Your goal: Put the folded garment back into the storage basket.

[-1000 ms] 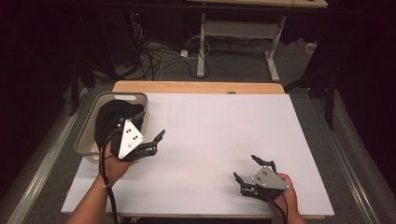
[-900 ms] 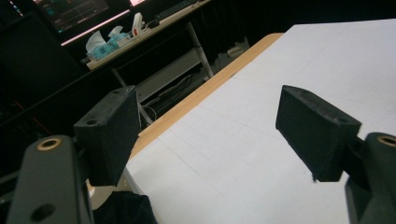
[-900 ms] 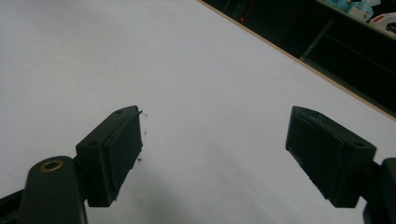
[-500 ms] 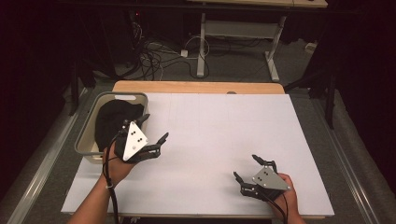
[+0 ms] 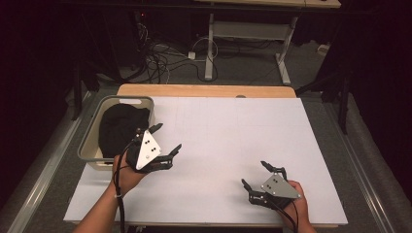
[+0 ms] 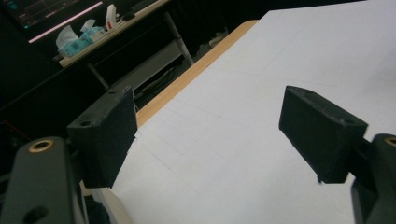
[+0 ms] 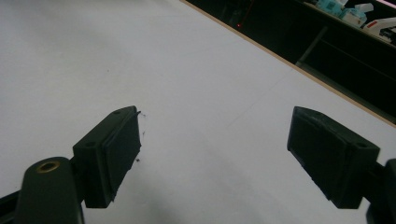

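High view first, from the left: a grey rectangular plastic bin (image 5: 92, 145) sits at the left edge of the table, partly on the white sheet and partly past its edge. Inside it lies a bundle of black cloth (image 5: 121, 128), which takes up most of the bin and rises to about its rim.

Just to the right of the bin, the left hand-held gripper (image 5: 165, 141) hovers over the white paper-covered tabletop (image 5: 228, 131), its grey three-cornered plate facing up. Its two black jaws are spread wide with nothing between them; one fingertip reaches back toward the bin's near right corner, close to the cloth, and the other points out over the white sheet. I cannot tell whether that fingertip touches the bin. A black cable trails from the gripper down along the forearm.

Left gripper view confirms the spread jaws: bare white sheet lies between the two pads (image 6: 105, 135), with the wooden table edge (image 6: 196, 72) running beyond.

Farther right, well apart from the bin, the right hand-held gripper (image 5: 256, 175) sits low near the front edge of the table, jaws also parted and holding nothing. Right gripper view shows its pads (image 7: 114, 154) wide apart over plain white surface.
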Demonstrator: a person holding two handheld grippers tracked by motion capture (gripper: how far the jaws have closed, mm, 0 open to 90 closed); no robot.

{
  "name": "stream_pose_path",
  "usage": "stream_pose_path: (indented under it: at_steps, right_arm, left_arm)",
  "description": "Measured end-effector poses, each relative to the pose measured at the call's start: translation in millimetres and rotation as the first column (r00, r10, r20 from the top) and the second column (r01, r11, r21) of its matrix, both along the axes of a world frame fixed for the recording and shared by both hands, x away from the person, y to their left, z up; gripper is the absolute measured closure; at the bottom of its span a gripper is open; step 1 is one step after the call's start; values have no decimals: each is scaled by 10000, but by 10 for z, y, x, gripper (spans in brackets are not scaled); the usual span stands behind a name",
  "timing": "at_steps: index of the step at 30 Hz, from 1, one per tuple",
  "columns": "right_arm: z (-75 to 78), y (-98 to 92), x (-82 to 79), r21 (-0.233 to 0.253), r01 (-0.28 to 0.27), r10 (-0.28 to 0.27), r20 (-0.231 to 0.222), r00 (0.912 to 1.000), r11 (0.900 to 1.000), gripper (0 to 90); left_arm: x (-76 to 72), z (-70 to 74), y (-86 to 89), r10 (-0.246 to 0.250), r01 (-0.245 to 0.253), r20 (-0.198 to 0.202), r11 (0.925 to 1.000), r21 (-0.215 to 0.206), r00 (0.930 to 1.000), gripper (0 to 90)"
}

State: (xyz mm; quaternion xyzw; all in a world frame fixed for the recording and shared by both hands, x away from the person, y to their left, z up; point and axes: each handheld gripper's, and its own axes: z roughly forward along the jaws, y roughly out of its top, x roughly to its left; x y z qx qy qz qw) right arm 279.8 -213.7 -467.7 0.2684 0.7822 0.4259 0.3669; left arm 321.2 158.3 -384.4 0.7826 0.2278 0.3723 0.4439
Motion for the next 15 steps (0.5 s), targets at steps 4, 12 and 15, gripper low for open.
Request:
stream_pose_path:
  at_steps: [4,12,15]
  right_arm:
    - [1,19,-3,-2,1,-1,-7,10000,10000,173]
    - [10,21,-18,47,84,-85,106,9999,10000,173]
    - [10,25,-23,15,93,-93,122,9999,10000,173]
  left_arm:
    - [-6,-31,-64,-159,159,-48,9999,-65,9999,187]
    - [-64,-164,-118,-348,354,-157,9988,338,9993,187]
    - [-78,-190,-101,-335,343,-217,9987,368,9992,187]
